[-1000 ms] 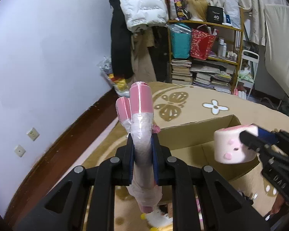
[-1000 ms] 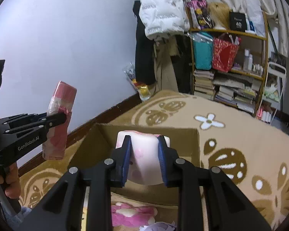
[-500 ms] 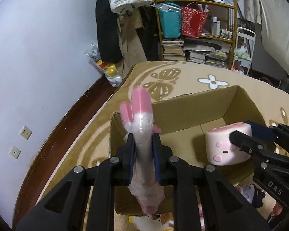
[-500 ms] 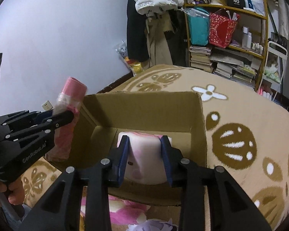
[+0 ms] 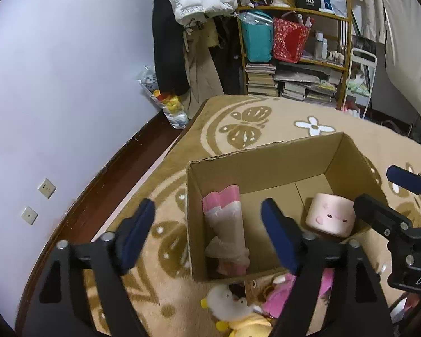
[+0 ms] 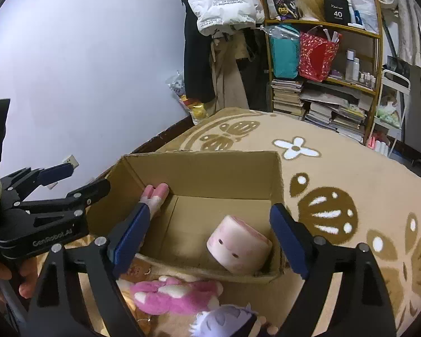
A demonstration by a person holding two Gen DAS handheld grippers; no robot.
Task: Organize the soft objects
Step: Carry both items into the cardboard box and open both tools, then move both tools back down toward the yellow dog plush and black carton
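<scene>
An open cardboard box stands on the patterned carpet. Inside it on the left lies a long pink plush in clear wrap, also seen in the right wrist view. On the box's right side lies a pink-and-white cylinder plush with a face. My left gripper hovers over the box's left part, its jaws opening with nothing pressed between them. My right gripper hovers over the right part, jaws also opening, the cylinder plush lying free below.
More soft toys lie on the carpet before the box: a white-and-yellow one, a pink one, a purple-haired one. A crowded shelf, hanging coats and a plastic bag stand along the far wall.
Both grippers tipped down over the box and opened. The wrapped pink plush left the left jaws and the cylinder plush left the right jaws; both now lie in the box.
</scene>
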